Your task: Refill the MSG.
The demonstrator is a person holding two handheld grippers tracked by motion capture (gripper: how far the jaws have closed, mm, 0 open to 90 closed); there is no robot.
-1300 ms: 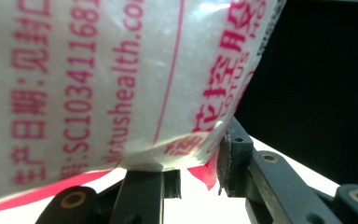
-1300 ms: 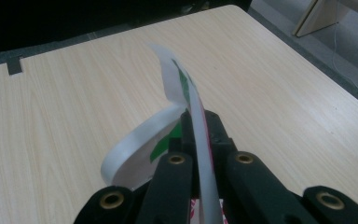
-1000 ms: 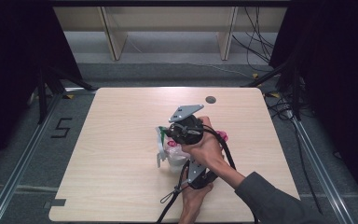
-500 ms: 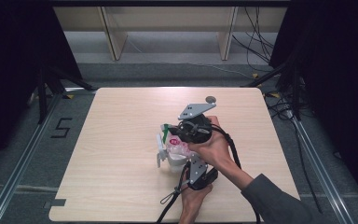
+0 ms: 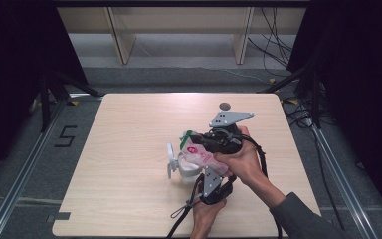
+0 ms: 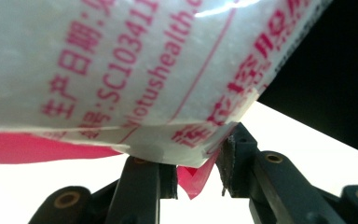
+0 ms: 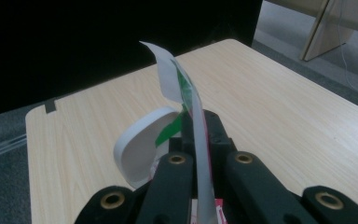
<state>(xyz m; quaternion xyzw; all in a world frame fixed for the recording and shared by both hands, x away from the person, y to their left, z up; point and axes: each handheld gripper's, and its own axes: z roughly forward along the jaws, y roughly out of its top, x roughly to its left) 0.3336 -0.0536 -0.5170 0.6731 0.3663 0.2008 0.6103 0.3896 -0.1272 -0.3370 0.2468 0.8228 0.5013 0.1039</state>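
Note:
A white plastic packet (image 5: pixel 202 157) with red print and a green top strip hangs over a white round container (image 5: pixel 181 168) near the table's middle. My right gripper (image 5: pixel 193 144) is shut on the packet's top edge (image 7: pixel 196 125), with the thin sheet standing upright between its jaws. Below it, my left gripper (image 5: pixel 205 174) points up at the packet's bottom (image 6: pixel 135 79). Its jaws have just been opening. The red bottom fold (image 6: pixel 193 179) hangs between the pads, with a gap to the right one. The container's lid (image 7: pixel 140 144) stands up behind the packet.
The wooden table (image 5: pixel 129 129) has a small round hole (image 5: pixel 224 106) near its far edge. Cables trail from both grippers toward the table's near edge. Shelf legs and floor cables lie beyond the table, and metal rails run along both sides.
My right hand has moved to the right and a little farther away with the packet's top, drawing the packet out. The left hand has stayed put under it.

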